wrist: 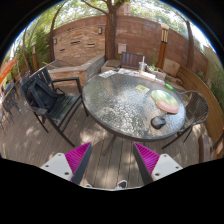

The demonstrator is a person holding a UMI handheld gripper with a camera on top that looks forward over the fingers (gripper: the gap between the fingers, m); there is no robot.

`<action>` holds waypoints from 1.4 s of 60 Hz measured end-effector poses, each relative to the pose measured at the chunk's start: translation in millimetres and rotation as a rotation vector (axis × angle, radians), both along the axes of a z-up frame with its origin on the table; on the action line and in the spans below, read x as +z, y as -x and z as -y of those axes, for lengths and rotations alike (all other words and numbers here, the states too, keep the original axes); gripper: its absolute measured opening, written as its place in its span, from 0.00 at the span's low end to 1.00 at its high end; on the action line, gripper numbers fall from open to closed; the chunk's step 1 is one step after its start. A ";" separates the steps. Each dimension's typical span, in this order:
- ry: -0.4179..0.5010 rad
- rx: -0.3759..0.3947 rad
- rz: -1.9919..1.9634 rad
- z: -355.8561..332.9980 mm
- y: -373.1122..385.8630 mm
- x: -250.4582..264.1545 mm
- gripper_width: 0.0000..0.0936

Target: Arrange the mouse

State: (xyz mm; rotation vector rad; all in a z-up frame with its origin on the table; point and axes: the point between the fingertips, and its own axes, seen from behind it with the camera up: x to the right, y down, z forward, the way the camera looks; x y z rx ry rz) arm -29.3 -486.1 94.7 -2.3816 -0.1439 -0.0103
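A dark grey computer mouse [158, 122] lies near the front right edge of a round glass-topped table [118, 108]. A round green and pink mouse mat [165, 99] lies on the table just beyond the mouse. My gripper [112, 160] is open and empty, well short of the table, over the wooden deck. Its pink pads [77, 158] stand wide apart, and the mouse is ahead of the right finger and beyond it.
A black metal chair [48, 98] with a dark bag on it stands left of the table. Another chair [195, 112] stands at the table's right. Papers and a bottle [143, 66] are on the table's far side. A brick wall and a tree trunk [110, 38] are behind.
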 end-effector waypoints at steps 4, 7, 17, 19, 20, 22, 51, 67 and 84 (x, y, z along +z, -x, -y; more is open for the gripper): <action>-0.008 -0.054 0.017 -13.0 -48.8 -21.6 0.91; -0.015 -0.086 0.030 -27.2 -83.3 -37.2 0.91; -0.045 -0.139 0.036 -88.5 -165.3 -81.1 0.91; -0.041 -0.145 0.020 -99.6 -173.1 -88.4 0.91; -0.041 -0.149 0.009 -105.4 -176.1 -91.4 0.91; -0.042 -0.158 -0.013 -116.9 -181.5 -96.3 0.91; -0.039 -0.125 -0.063 -223.3 -193.7 -111.4 0.77; 0.002 -0.148 -0.012 -226.4 -193.6 -113.8 0.42; -0.173 0.030 -0.092 -275.5 -128.1 15.9 0.38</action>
